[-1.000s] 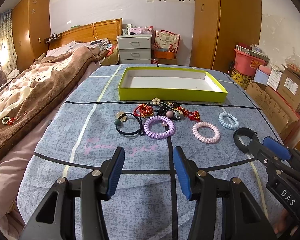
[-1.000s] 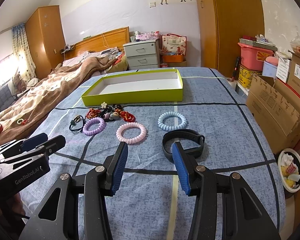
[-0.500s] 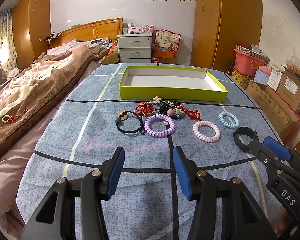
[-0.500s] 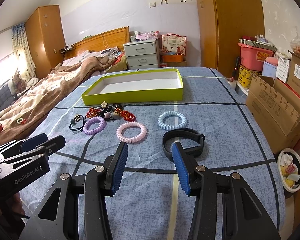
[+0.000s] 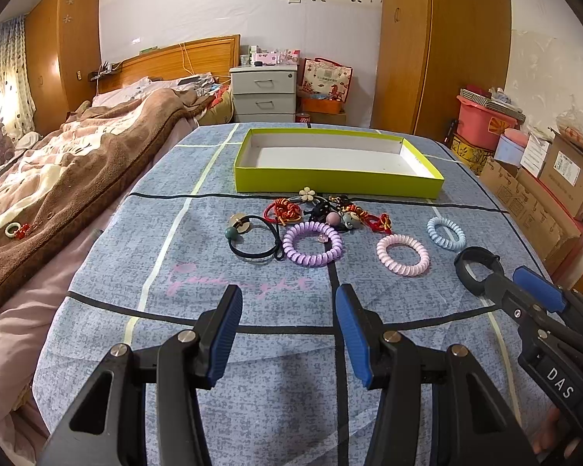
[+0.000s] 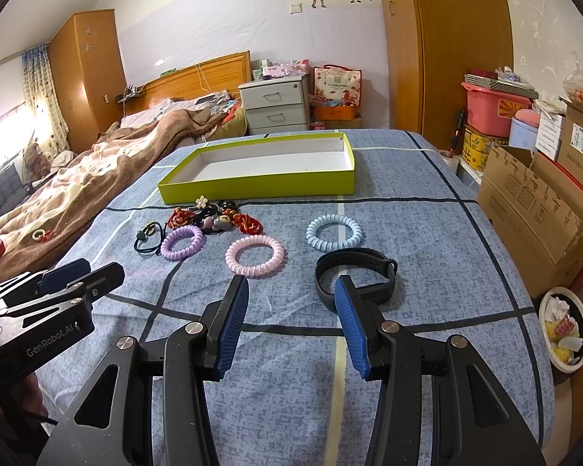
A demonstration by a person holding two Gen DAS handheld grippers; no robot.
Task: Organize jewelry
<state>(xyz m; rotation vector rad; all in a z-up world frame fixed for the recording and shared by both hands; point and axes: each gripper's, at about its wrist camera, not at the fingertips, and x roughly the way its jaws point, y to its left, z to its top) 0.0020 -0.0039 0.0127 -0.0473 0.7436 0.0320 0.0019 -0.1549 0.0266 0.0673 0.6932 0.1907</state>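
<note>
Blue pads, left gripper: your jaws stand wide apart with nothing between them, above bare quilt.
Blue pads, right gripper: your jaws gape just as wide and hold nothing; the right pad's tip overlaps the black wristband in your view, but whether it touches I cannot tell.
Black wristband: it lies on the quilt as the nearest piece to your right gripper, at the right end of the row.
Coil ties: beyond your pads lie a pink coil tie, a pale blue coil tie farther right, and a purple coil tie to the left, each apart from its neighbour.
Black elastic: it lies just left of the purple coil, with a green bead on it.
Tangled heap: red cords, a flower charm and small beads lie bunched behind the purple coil.
Green box: it sits open beyond the heap, its white floor bare.
Quilt: blue cloth with dark lines carries everything before you.
</note>
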